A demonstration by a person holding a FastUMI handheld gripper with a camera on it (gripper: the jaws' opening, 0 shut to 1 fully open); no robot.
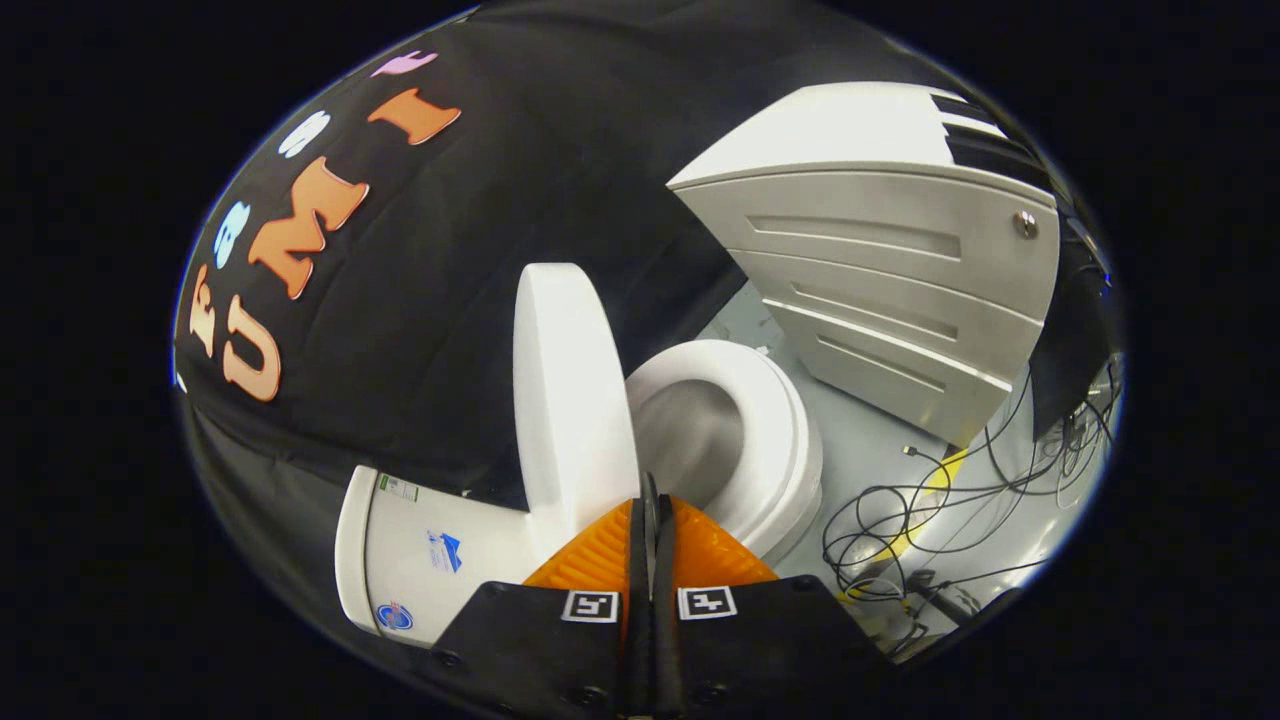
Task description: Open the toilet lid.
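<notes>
The white toilet lid (pixel 565 395) stands raised, leaning back toward the tank (pixel 420 555) and the black cloth wall. Beside it the white seat ring (pixel 775 420) lies flat around the open bowl (pixel 700 435). My gripper (pixel 650 500) is shut, its two fingers pressed together with nothing between them. The fingertips sit just in front of the lid's lower edge, where the lid meets the seat, and I cannot tell whether they touch it.
A light grey drawer cabinet (pixel 890 290) stands beyond the toilet. Tangled black cables (pixel 930 510) and a strip of yellow tape (pixel 935 485) lie on the grey floor beside the bowl. The black cloth wall (pixel 450 300) hangs close behind the lid.
</notes>
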